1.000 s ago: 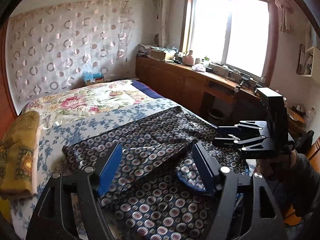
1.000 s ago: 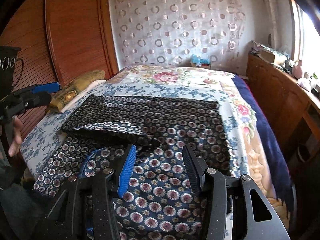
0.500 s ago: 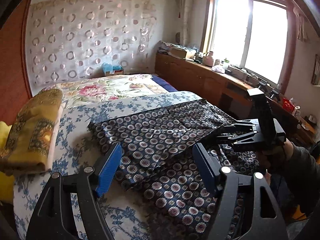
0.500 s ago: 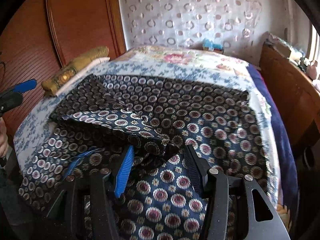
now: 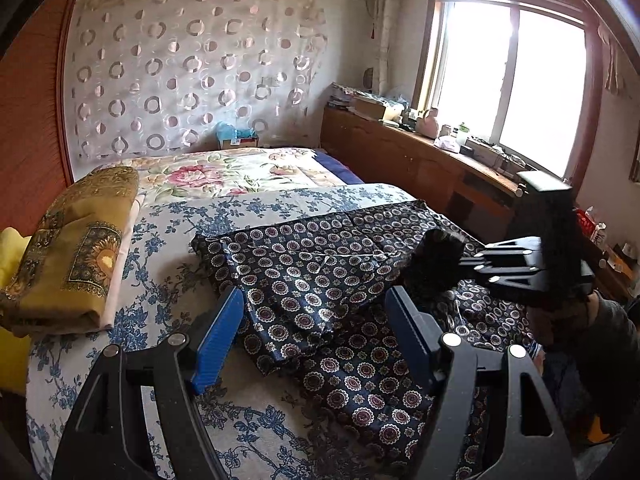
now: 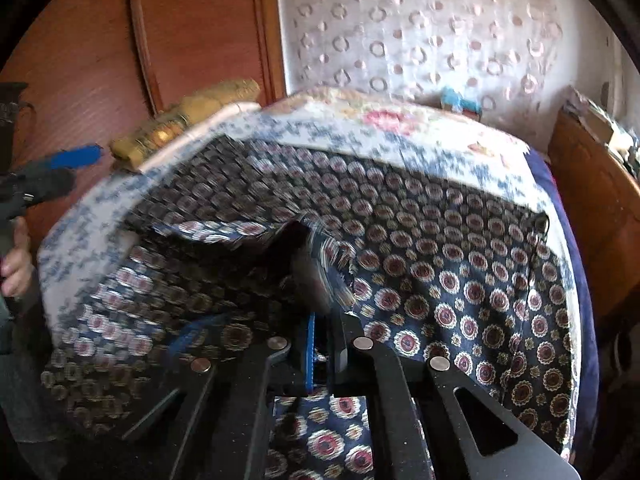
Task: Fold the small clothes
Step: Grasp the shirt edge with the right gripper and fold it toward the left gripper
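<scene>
A dark navy garment (image 5: 320, 280) printed with small round medallions lies spread over the near part of a bed (image 5: 168, 240), on a white sheet with blue flowers. One flap of the garment is folded over the rest, its loose corner hanging toward the near edge of the bed in the left wrist view. The left gripper (image 5: 316, 340) hovers over that corner with its blue-padded fingers (image 5: 218, 336) standing wide apart and nothing between them; the cloth lies below the gap, not touched. The right gripper (image 6: 324, 344) has its jaws pressed together on a raised fold of the same garment (image 6: 440, 280), the cloth bunched up just ahead of the tips and blurred in the right wrist view. In the left wrist view the right gripper (image 5: 452, 264) shows from the side at the right of the bed, its tips dark against the cloth, with a grey sleeve (image 5: 600, 344) behind it. A folded yellow patterned cloth (image 5: 76, 248) rests at the left edge of the bed, well apart from the garment. A wooden counter (image 5: 420, 152) crowded with small things runs under the bright window (image 5: 508, 80).
</scene>
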Demonstrator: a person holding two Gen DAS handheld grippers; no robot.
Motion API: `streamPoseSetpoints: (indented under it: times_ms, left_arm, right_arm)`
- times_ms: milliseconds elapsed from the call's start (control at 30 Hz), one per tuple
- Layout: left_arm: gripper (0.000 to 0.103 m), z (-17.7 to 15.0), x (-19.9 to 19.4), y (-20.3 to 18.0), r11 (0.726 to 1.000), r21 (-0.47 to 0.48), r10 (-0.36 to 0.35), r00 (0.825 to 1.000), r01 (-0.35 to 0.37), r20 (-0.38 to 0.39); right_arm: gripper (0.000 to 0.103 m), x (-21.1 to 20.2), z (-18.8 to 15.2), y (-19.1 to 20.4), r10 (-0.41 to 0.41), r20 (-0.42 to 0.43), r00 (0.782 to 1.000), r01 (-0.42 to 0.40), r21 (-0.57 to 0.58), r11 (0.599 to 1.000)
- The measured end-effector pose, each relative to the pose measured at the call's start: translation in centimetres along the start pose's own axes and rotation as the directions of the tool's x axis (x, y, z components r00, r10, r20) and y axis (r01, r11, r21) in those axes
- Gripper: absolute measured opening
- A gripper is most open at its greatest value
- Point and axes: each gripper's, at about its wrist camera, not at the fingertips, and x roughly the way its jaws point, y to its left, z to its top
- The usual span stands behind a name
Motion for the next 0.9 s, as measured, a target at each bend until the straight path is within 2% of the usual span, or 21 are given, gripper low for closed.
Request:
streamPoseSetpoints:
  times_ms: [267, 500, 700, 900]
  left_arm:
    - [0.074, -0.1, 0.0, 0.2, 1.000, -0.001, 0.001, 1.000, -0.001, 0.012]
    - [0.075, -0.1, -0.1, 0.1, 1.000, -0.001, -0.002, 1.000, 0.002, 0.017]
    - [0.075, -0.2, -0.2, -0.8, 1.000, 0.012, -0.006, 1.000, 0.006, 0.023]
    - [0.075, -0.2, -0.1, -1.1, 1.000, 0.022, 0.000, 1.000, 0.000, 0.020]
  right_arm:
    - [0.002, -5.3, -0.4, -0.5, -0.016, 0.125, 0.992, 0.012, 0.039, 0.999]
    - [0.002, -7.8, -1.9, 0.1, -0.064, 0.150, 0.987, 0.055, 0.067, 0.996]
    - [0.002, -10.9, -5.5, -1.3, -0.183, 0.094, 0.979, 0.172, 0.114, 0.978]
    - [0.002, -11.6, -8.0, -2.5, -0.231, 0.026, 0.973, 0.224, 0.159, 0.961]
